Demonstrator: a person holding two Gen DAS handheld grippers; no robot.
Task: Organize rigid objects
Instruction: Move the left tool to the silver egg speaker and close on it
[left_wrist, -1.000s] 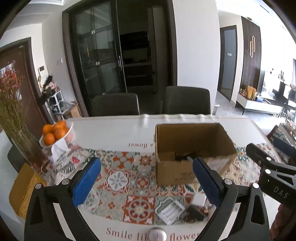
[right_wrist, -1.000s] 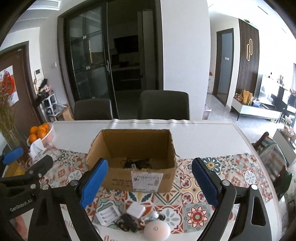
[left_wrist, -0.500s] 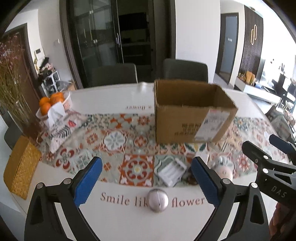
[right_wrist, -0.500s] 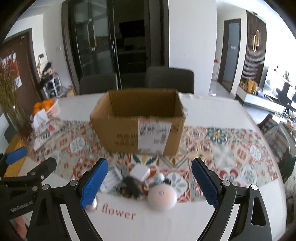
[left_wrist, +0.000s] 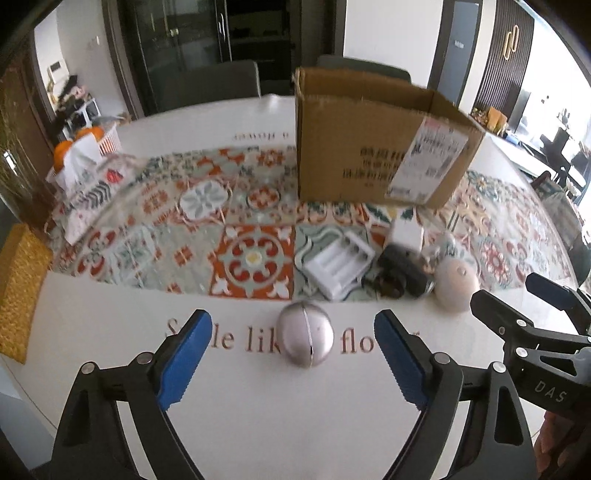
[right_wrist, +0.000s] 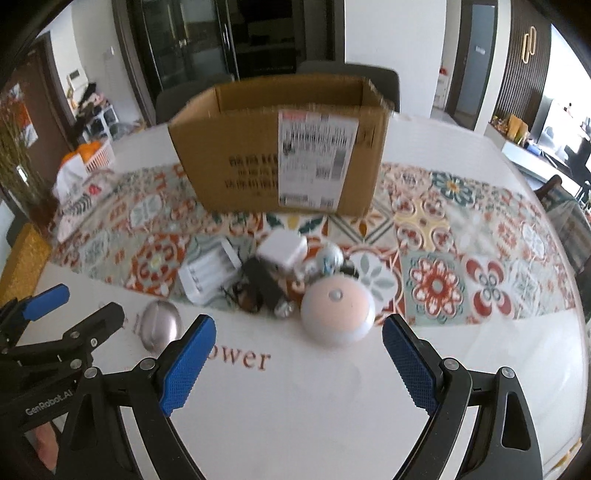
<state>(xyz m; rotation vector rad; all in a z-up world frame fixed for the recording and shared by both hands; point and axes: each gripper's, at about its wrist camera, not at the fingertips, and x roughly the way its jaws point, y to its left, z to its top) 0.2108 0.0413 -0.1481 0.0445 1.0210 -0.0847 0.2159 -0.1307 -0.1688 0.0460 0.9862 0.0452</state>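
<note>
A silver egg-shaped metal object (left_wrist: 305, 334) lies on the white table just ahead of my open left gripper (left_wrist: 291, 363), between its fingers' line; it also shows in the right wrist view (right_wrist: 161, 330). A round white-pink lamp (right_wrist: 337, 314) lies just ahead of my open right gripper (right_wrist: 299, 363). Behind them sit a white battery holder (left_wrist: 339, 267), a white charger cube (right_wrist: 282, 250), a black adapter with cable (right_wrist: 258, 288) and a small silver ball (right_wrist: 330, 256). An open cardboard box (right_wrist: 284, 147) stands further back.
A patterned runner (left_wrist: 155, 221) crosses the table. A basket of oranges (left_wrist: 85, 144) with a tissue sits far left, beside a vase of dried flowers (right_wrist: 18, 166). A yellow woven mat (left_wrist: 18, 288) lies at the left edge. Chairs stand behind the table.
Both grippers have dropped lower and closer to the table, so the small objects now lie just ahead of the fingers and the box's inside is out of sight. Both stay open.
</note>
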